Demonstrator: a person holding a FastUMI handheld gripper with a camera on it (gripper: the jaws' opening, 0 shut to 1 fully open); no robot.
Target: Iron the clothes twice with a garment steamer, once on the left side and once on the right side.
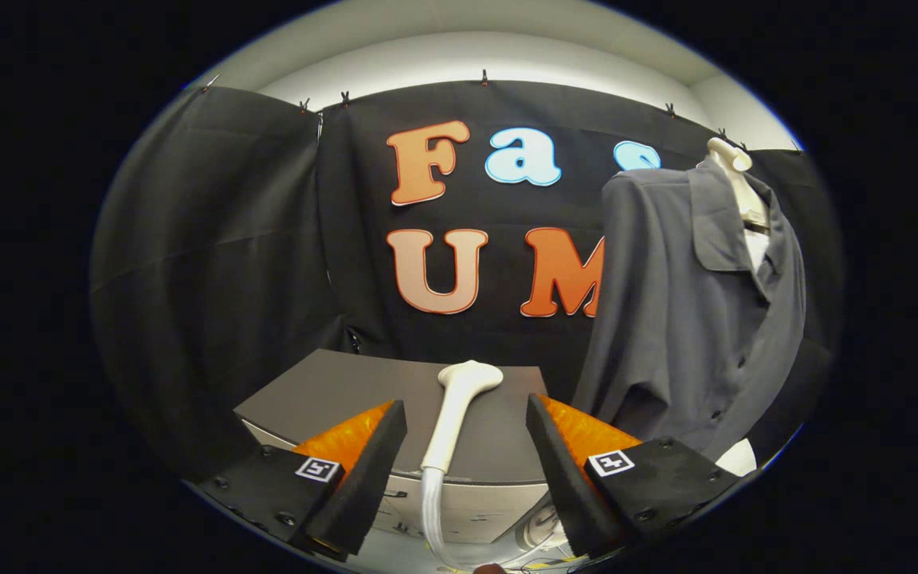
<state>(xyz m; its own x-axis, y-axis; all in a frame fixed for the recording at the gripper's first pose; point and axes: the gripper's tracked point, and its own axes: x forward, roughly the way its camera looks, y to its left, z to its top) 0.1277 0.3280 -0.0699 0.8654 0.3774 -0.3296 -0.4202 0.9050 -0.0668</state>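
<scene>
A white garment steamer head (459, 399) lies on a dark grey cabinet top (331, 391), its nozzle end pointing away from me and its ribbed hose (431, 510) hanging down over the front edge. My gripper (465, 422) is open, with the steamer's handle lying between the two fingers and touching neither. A grey button-up shirt (690, 319) hangs on a white mannequin stand (734, 171) to the right, beyond the right finger.
The cabinet (467, 510) has a pale front with drawers below its top. A white round base (738, 458) shows under the shirt's hem. Black cloth walls close the booth behind and to the left.
</scene>
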